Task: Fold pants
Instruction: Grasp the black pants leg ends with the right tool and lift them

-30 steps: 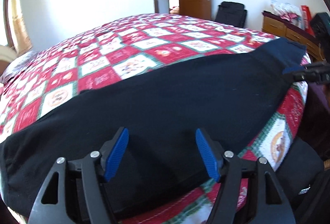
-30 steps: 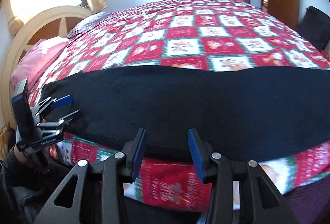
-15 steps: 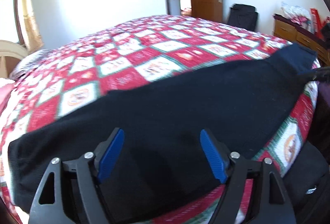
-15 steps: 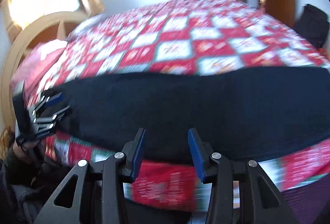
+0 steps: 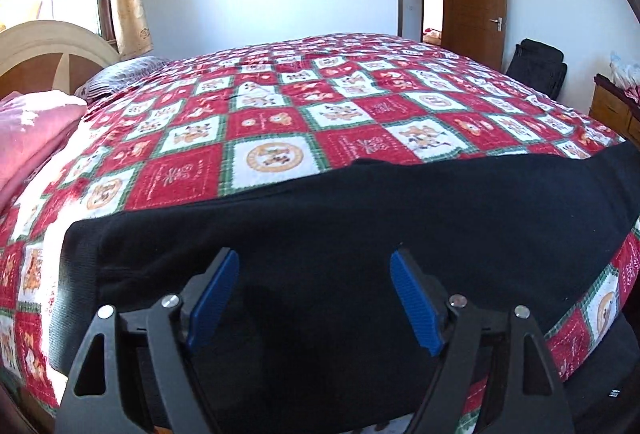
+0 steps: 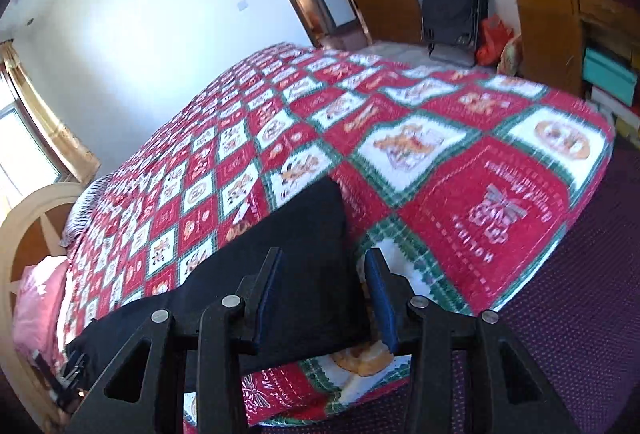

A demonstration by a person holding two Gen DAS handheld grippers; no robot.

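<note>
I am looking at black pants (image 5: 360,234) lying flat in a long strip along the near edge of a bed (image 5: 280,122) covered in a red, white and green patchwork quilt. My left gripper (image 5: 314,298) is hovering over the waist end, jaws spread wide, pinching nothing. My right gripper (image 6: 320,294) is hanging over the leg end near the bed's corner, jaws partly spread, gripping nothing. A black suitcase (image 6: 454,2) is standing by the door.
</note>
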